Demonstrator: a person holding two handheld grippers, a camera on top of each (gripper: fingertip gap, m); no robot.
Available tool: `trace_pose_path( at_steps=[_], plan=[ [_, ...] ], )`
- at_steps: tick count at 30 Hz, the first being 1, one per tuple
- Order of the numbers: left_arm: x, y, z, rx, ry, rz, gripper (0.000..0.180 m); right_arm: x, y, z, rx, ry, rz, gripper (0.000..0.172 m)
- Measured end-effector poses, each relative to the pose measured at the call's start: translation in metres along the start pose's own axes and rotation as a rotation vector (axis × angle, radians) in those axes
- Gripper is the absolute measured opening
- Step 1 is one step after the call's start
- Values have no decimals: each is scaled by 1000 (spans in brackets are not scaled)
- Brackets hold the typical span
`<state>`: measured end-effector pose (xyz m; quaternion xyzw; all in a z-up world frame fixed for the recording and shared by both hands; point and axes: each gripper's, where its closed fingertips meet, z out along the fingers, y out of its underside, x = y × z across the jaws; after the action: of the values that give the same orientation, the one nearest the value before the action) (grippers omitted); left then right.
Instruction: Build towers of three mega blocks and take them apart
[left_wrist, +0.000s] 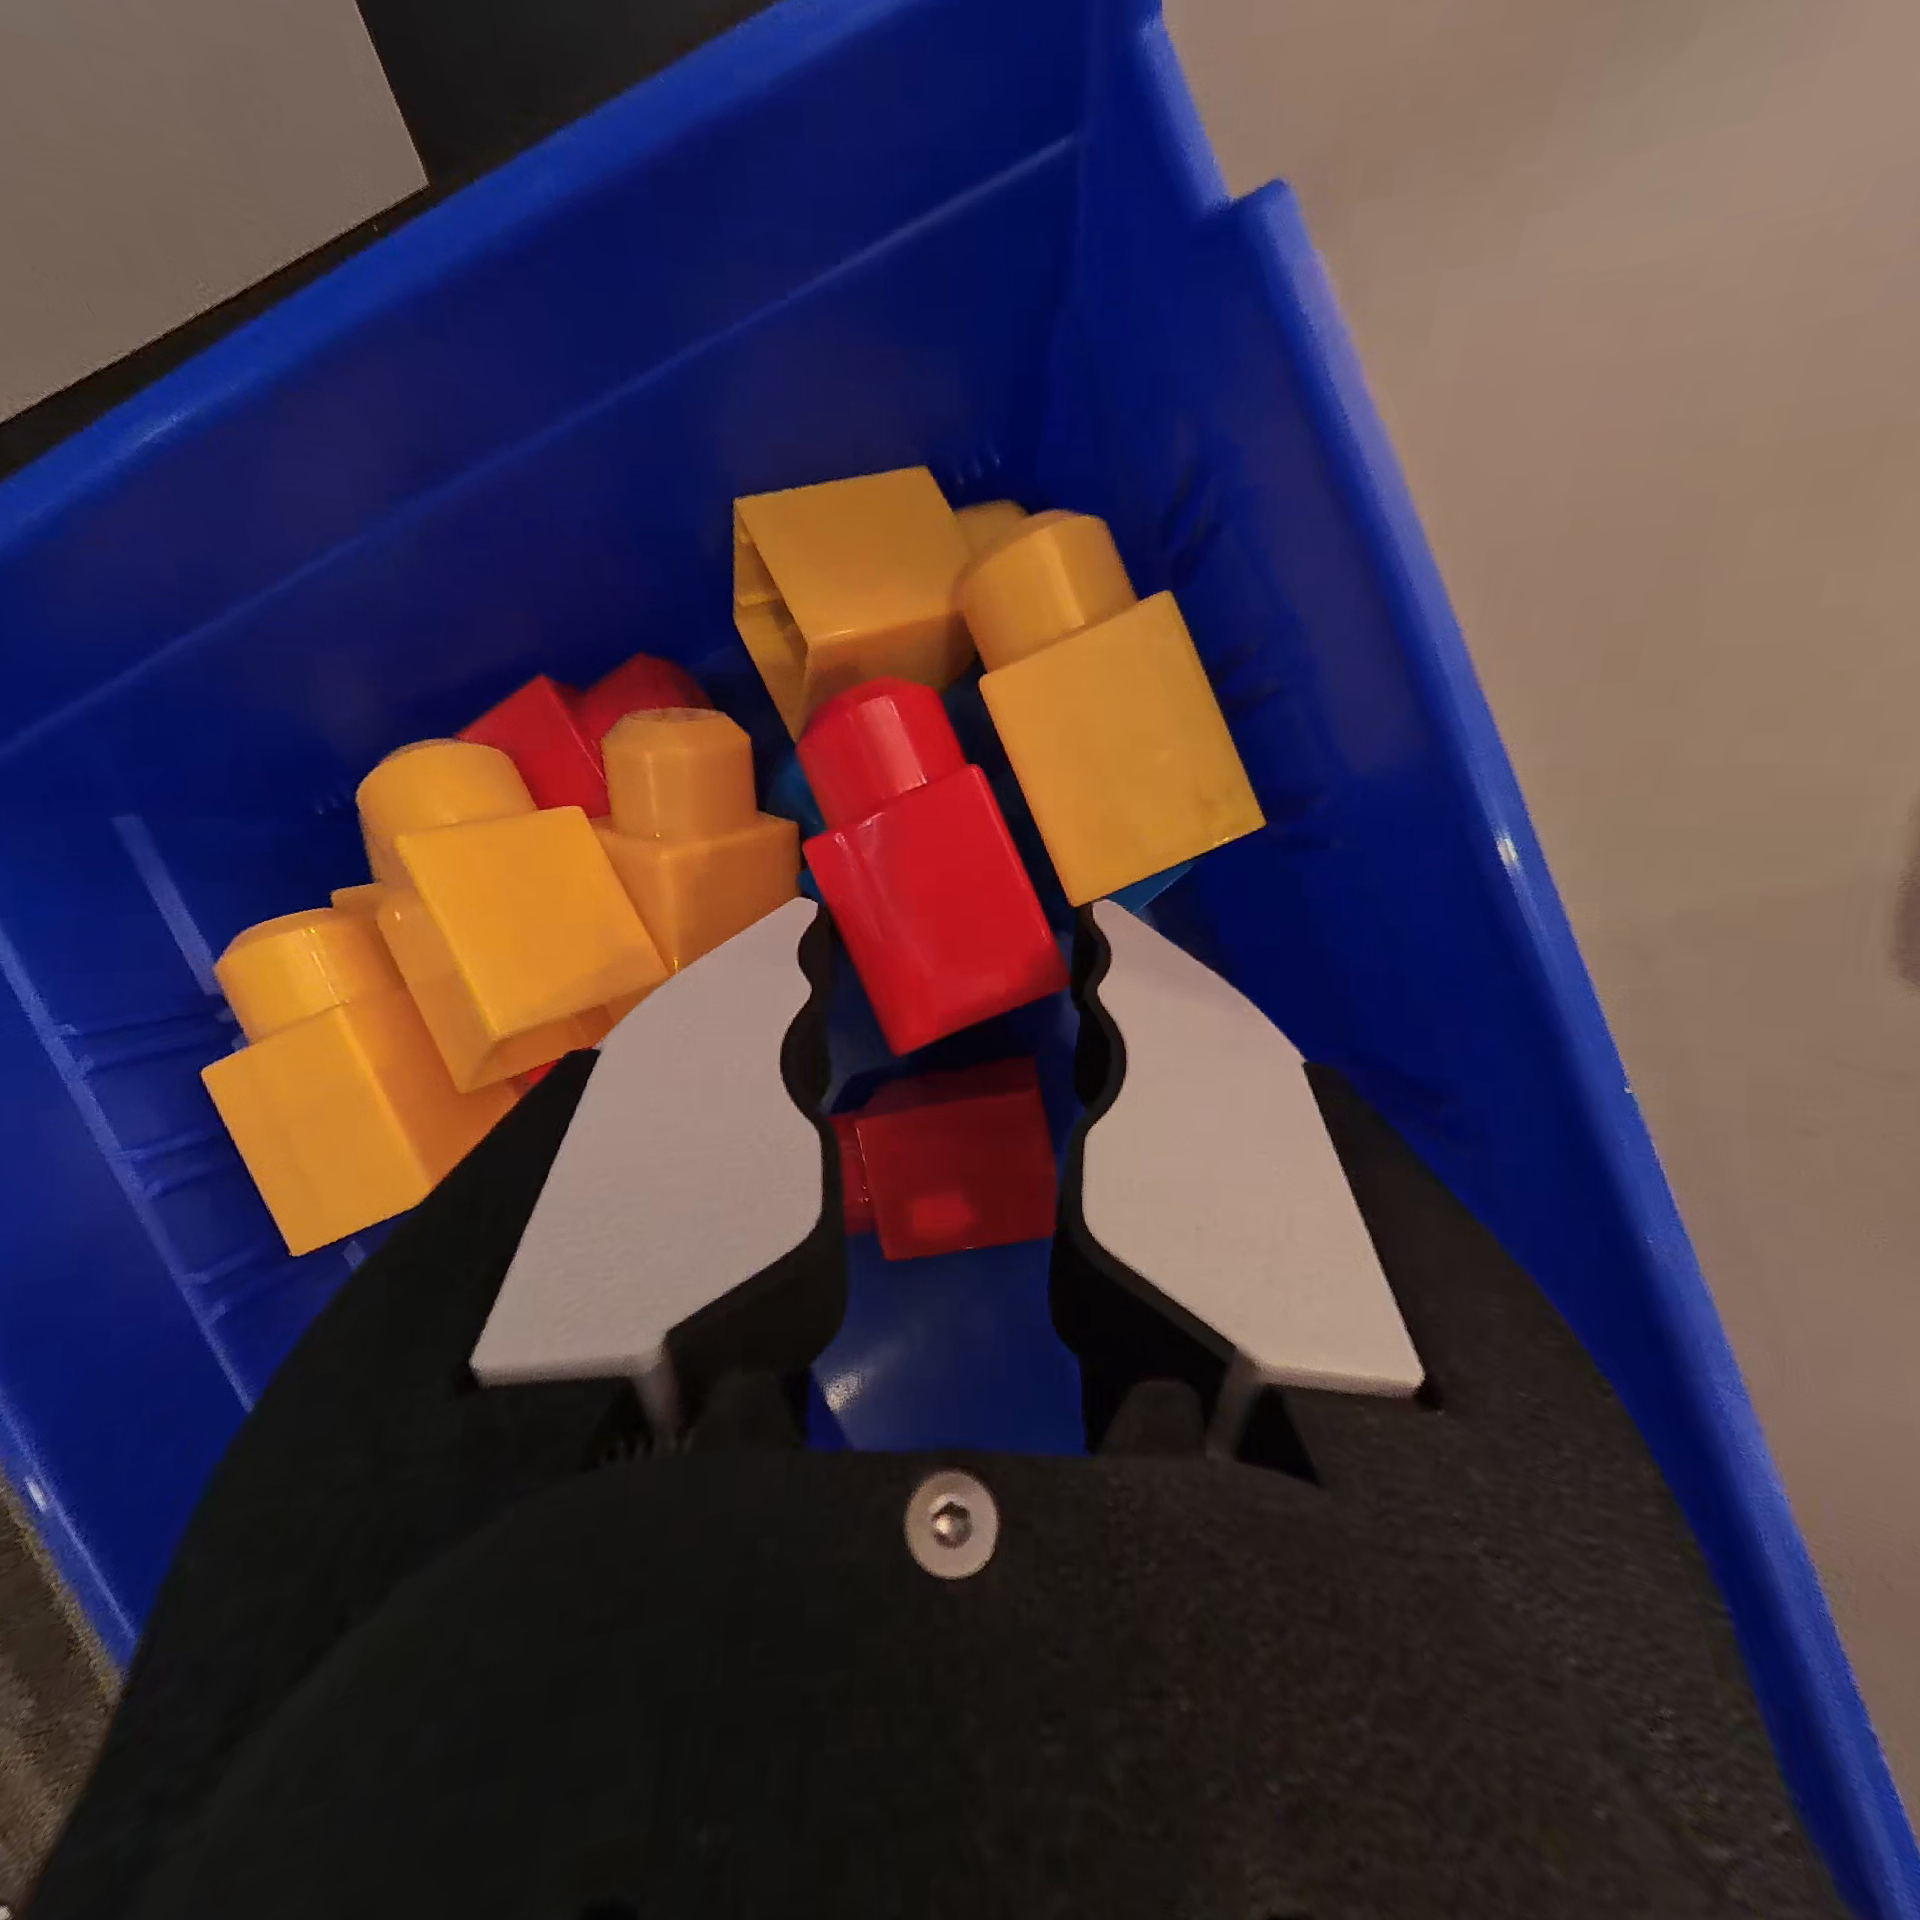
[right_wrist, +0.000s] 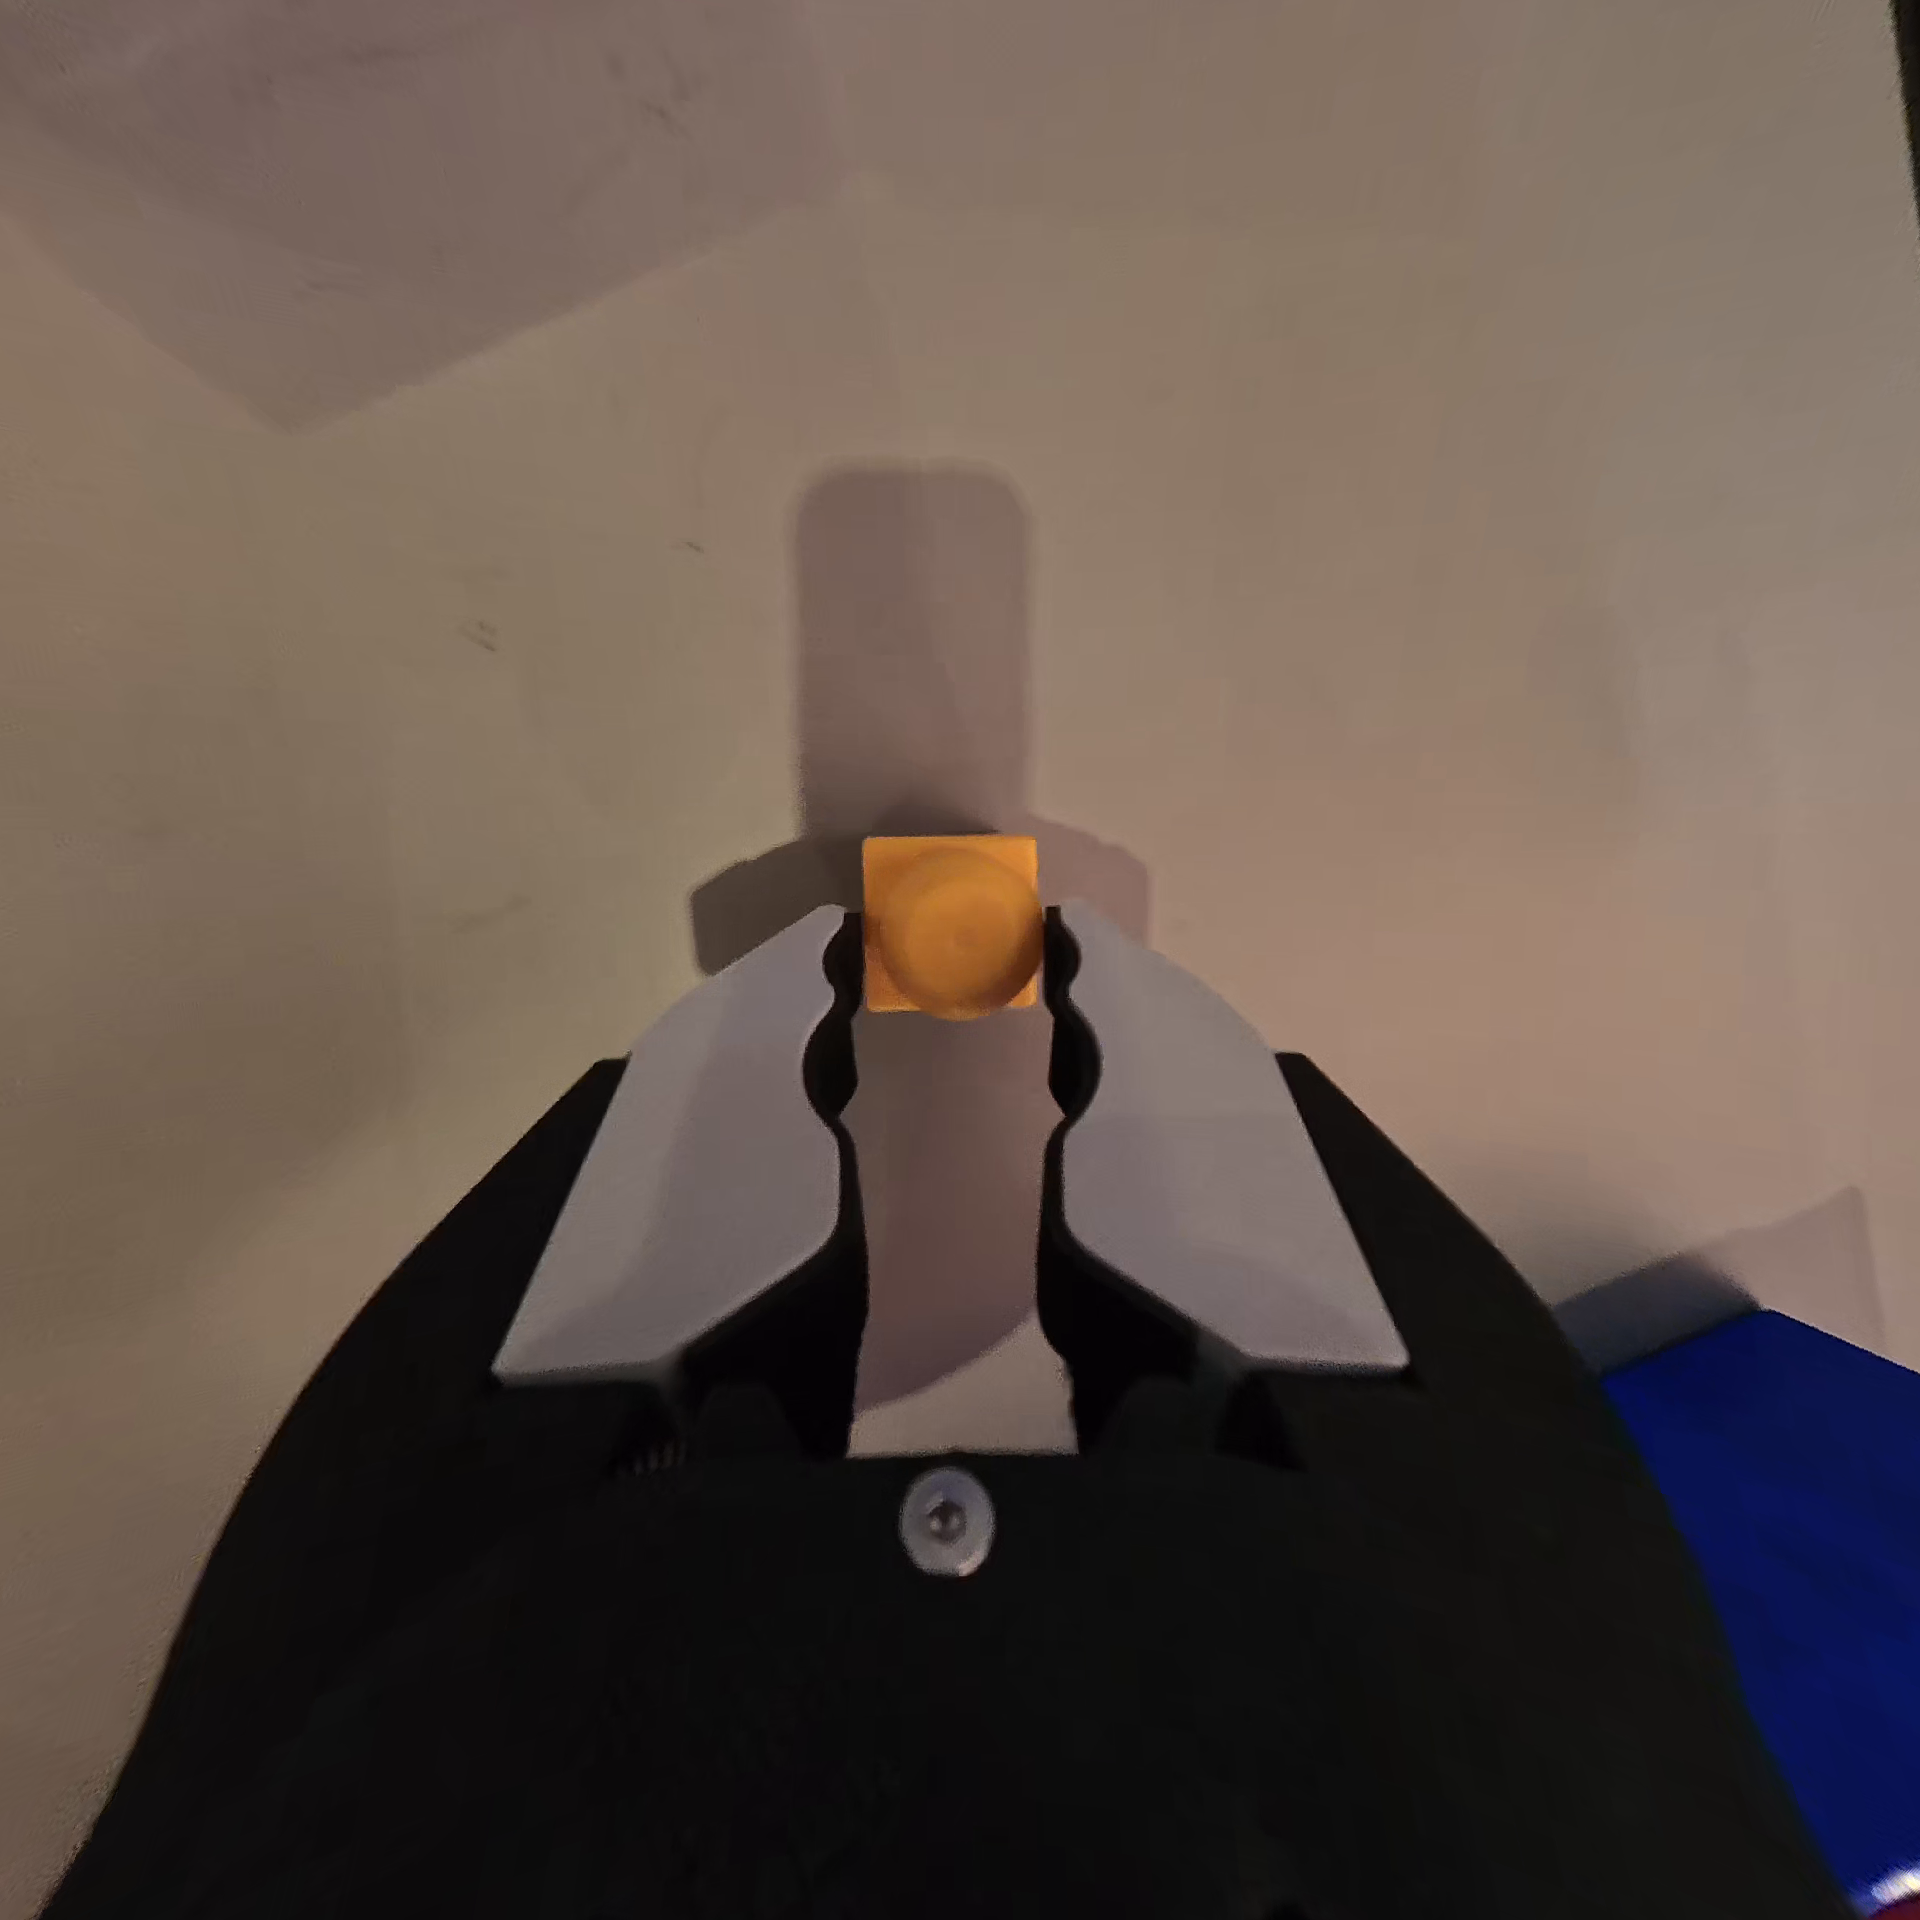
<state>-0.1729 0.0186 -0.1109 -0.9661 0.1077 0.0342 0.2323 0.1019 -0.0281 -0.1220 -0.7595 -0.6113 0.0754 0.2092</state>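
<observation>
Left hand-held gripper (left_wrist: 951, 914) spread around red block (left_wrist: 925, 883); right hand-held gripper (right_wrist: 951, 920) pinching orange block (right_wrist: 951, 925)

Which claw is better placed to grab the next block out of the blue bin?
The left claw. It hangs over the blue bin, open around a red block, apparently not yet squeezing it. The right claw is out over the table, closed on a yellow block.

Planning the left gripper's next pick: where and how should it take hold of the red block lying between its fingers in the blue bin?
Grip the red block across its square body's two flat side faces, coming from the open bottom end. Its stud points away; neighbouring yellow blocks crowd that end.
</observation>
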Motion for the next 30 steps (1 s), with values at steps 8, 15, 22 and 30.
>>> trace_pose_path(
  at_steps=[8, 15, 22, 30],
  plan=[
    [-3, 2, -28, 32, 107, -17, 43, -1, -34, -27, 231, -58, 39, 64],
    [82, -34, -145, 405, 533, 191, 42, -36, -93, -113, 795, -467, 88, 56],
    [226, -17, -245, 618, 992, 612, 42, -52, -107, -178, 1113, -771, 119, 51],
    [248, -14, -236, 572, 987, 628, 39, -59, -101, -210, 1193, -919, 94, 39]
  ],
)
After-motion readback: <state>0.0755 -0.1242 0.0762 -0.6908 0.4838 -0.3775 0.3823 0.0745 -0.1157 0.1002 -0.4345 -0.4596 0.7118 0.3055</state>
